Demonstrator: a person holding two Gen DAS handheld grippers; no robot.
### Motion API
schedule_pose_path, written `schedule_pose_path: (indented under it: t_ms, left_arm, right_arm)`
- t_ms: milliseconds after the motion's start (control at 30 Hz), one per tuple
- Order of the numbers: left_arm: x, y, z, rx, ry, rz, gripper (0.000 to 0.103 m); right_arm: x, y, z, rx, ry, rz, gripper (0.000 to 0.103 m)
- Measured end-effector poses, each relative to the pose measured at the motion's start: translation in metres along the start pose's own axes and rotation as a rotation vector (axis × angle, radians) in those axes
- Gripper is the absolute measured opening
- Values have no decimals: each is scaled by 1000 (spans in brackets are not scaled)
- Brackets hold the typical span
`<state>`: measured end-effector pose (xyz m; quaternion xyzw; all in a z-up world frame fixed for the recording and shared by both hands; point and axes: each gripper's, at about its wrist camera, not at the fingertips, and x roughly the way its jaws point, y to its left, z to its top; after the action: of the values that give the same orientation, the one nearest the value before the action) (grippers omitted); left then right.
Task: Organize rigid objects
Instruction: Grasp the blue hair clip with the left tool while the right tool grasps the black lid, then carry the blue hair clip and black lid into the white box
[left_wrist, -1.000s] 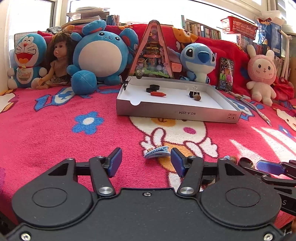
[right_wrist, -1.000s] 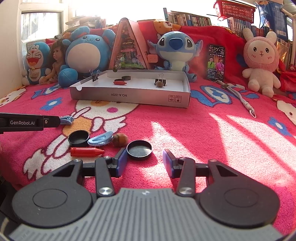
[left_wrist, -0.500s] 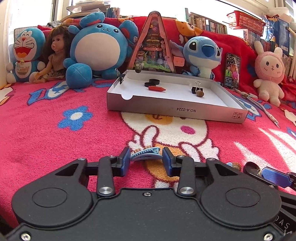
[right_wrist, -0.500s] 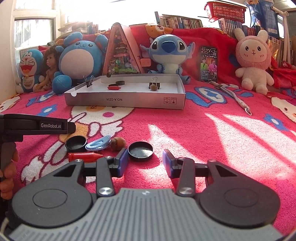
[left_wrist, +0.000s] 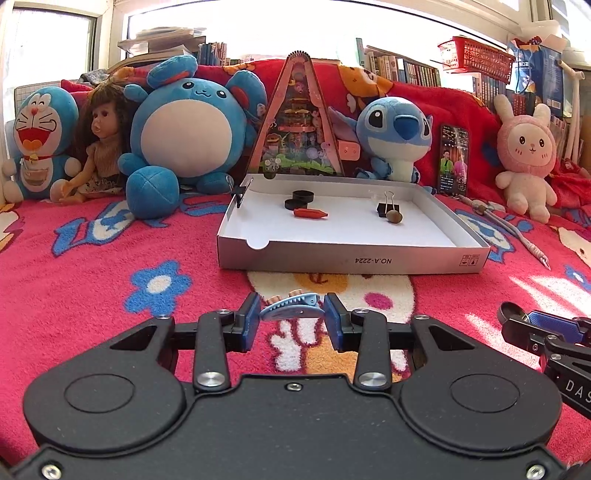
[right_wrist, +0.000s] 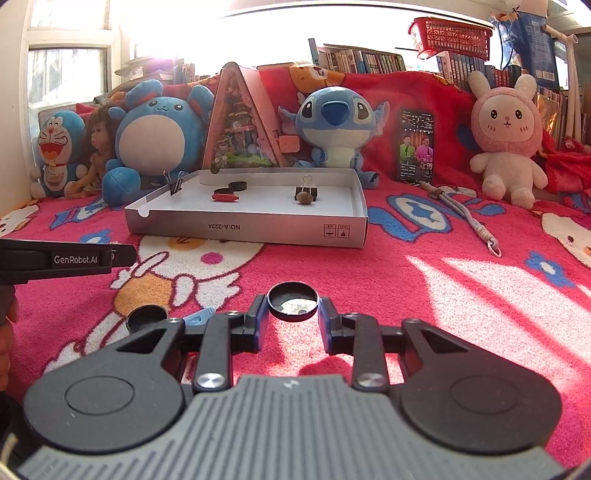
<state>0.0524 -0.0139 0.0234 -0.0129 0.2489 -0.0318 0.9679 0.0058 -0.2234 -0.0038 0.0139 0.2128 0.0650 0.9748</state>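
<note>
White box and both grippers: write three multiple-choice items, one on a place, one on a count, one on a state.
1. Where is the black cap nearest the right gripper?
A. Inside the white box
B. Between the right gripper's fingers
C. On the pink rabbit's lap

2. How many black round lids lie in the white box?
A. Two
B. Four
C. None

3. What is the state of the left gripper?
A. Wide open with nothing between its fingers
B. Shut on a red crayon
C. Shut on the blue hair clip

Answers:
1 B: the black cap sits between the fingers of the right gripper, on the blanket.
2 A: two black round lids overlap inside the white box.
3 C: the left gripper has both fingers against the blue hair clip.
</note>
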Motion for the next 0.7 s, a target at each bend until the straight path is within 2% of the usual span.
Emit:
schedule_pose_path:
  t_ms: [267,433,533,700]
  left_arm:
    - [18,11,47,-40,-13,-82,35]
    - [32,9,72,-25,-28,-106,35]
    - [48,6,84,-16,-8,-127,35]
    - [86,1,97,-26,28,-119,35]
  right_arm:
    - [24,-7,45,14,-44,3,34]
    - [47,-11,69,20,-54,4,34]
    - [60,-14,79,26,-49,6,34]
    - [82,-15,89,15,-37,4,34]
